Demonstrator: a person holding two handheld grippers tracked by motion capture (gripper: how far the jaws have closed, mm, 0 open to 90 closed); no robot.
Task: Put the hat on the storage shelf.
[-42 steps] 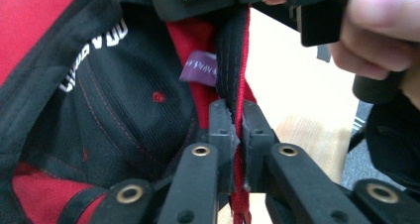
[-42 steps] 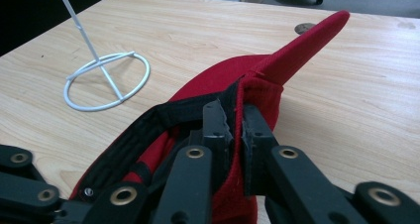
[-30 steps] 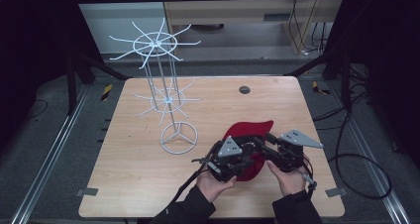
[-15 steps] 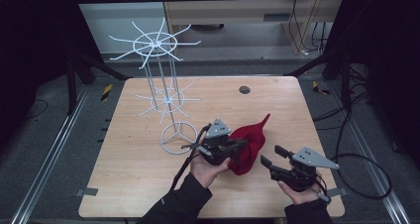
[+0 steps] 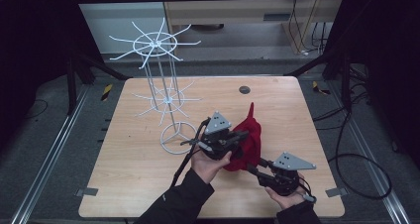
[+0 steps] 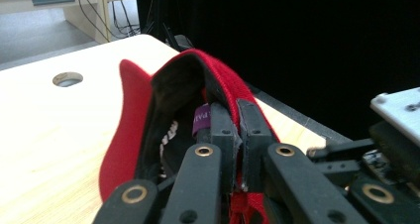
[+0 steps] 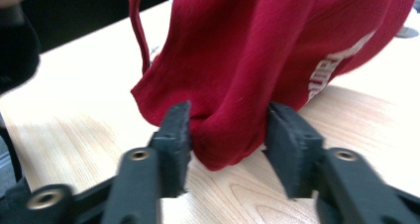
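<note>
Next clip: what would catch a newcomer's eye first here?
The red cap, bright against the pale wooden table, is pinched at its band by the left tool near the table's middle. The right tool sits open around the cap's lower edge. A tall white wire rack stands left of them.

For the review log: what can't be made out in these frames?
- Red cap lettering: right gripper view, folds and frame edge cut it off.
- Purple label: left gripper view, text too small, partly behind the left gripper.
- Right gripper: whether it touches the cloth, blurred.
</note>
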